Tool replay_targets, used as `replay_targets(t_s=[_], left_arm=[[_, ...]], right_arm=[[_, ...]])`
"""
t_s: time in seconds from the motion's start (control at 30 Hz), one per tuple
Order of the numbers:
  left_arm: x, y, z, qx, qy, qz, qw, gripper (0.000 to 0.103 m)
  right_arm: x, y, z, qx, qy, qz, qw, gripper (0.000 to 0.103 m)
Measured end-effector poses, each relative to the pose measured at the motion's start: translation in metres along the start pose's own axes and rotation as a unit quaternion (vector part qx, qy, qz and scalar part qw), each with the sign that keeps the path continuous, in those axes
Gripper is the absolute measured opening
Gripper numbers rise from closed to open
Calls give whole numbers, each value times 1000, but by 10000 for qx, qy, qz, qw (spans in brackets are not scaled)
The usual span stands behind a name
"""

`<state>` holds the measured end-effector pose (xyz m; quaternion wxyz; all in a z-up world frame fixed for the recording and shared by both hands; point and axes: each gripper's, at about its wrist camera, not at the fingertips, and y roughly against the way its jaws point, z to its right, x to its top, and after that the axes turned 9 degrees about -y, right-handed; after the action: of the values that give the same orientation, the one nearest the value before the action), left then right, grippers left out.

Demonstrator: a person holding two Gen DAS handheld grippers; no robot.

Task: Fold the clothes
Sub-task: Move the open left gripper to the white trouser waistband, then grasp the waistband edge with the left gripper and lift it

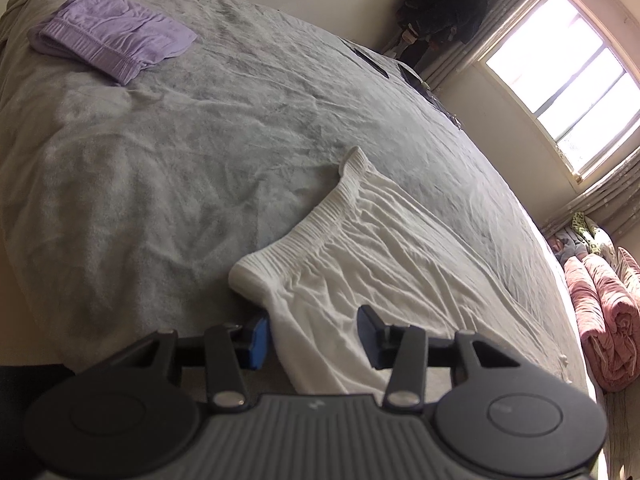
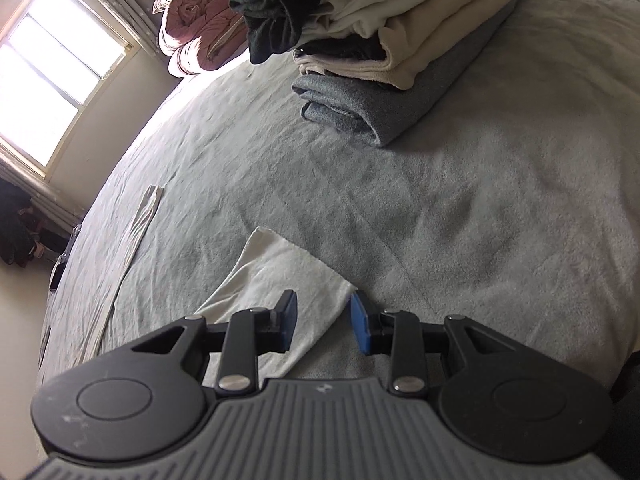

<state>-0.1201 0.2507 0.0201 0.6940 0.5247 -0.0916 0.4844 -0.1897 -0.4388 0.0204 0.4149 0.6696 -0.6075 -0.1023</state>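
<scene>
I see white shorts [image 1: 360, 248] flat on the grey bedspread [image 1: 160, 168]; my left gripper [image 1: 314, 334] hangs wide open over their waistband corner. My right gripper [image 2: 324, 320], also wide open, straddles a white leg hem [image 2: 280, 276]; folded purple shorts [image 1: 112, 36] lie well apart from the white pair.

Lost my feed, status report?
Both hand-held grippers open. White pants flat on bed, ungripped. Nothing in the way.

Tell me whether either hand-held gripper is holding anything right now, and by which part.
Nothing is held. The left hand-held gripper is open over the waistband end of the white pants; the right hand-held gripper is open over a leg end.
</scene>
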Motion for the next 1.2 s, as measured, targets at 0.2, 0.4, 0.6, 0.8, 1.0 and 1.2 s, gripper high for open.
replay_targets(t_s=[0.2,0.4,0.6,0.8,1.0,1.2], left_arm=[[-1,0,0,70,-120,40,9999,42],[-1,0,-1,98,-100,60,9999,38],[-2,-2,1,88,-70,99,9999,37],[-1,-1,-6,65,98,90,9999,15],[3,5,-4,110,-81,293,9995,3],[4,11,0,142,-215,412,9988,2]], right_arm=[[0,-2,3,-1,-139,133,9998,12],[0,-3,5,-5,-258,229,9994,9],[-5,-5,-5,-91,120,312,9994,12],[-5,-1,-10,-59,276,494,9984,1],[-4,7,-14,35,380,746,9965,1],[-3,9,-18,2,439,884,9951,1]])
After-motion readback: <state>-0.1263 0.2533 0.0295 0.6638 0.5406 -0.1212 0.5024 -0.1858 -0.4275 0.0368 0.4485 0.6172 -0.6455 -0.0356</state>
